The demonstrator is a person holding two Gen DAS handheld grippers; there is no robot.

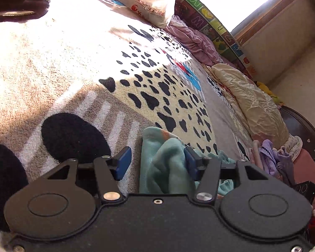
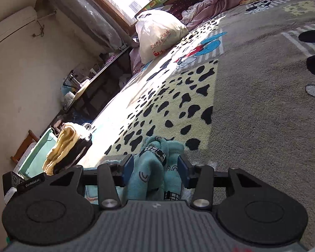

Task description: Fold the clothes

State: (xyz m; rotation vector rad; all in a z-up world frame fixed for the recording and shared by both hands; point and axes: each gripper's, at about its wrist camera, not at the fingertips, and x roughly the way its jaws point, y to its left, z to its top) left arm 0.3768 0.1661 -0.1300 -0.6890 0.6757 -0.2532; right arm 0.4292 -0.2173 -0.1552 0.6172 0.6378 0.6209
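A teal fleece garment [image 1: 166,163] with small printed figures lies bunched on the patterned blanket [image 1: 73,67]. My left gripper [image 1: 157,162] is open around it. The cloth rests against the right blue pad, and a strip of blanket shows between the cloth and the left pad. In the right wrist view the same teal garment [image 2: 155,168] stands in upright folds between the fingers of my right gripper [image 2: 155,169]. It fills the gap and touches both blue pads, so this gripper is shut on it. The rest of the garment is hidden under the gripper bodies.
A white plastic bag [image 2: 159,33] and crumpled pink bedding [image 1: 191,40] lie at the far side of the blanket [image 2: 252,105]. A cream quilt [image 1: 254,105] and purple clothes [image 1: 273,159] sit to the right. A yellow and black folded pile [image 2: 67,147] and a green bin [image 2: 37,153] stand by the edge.
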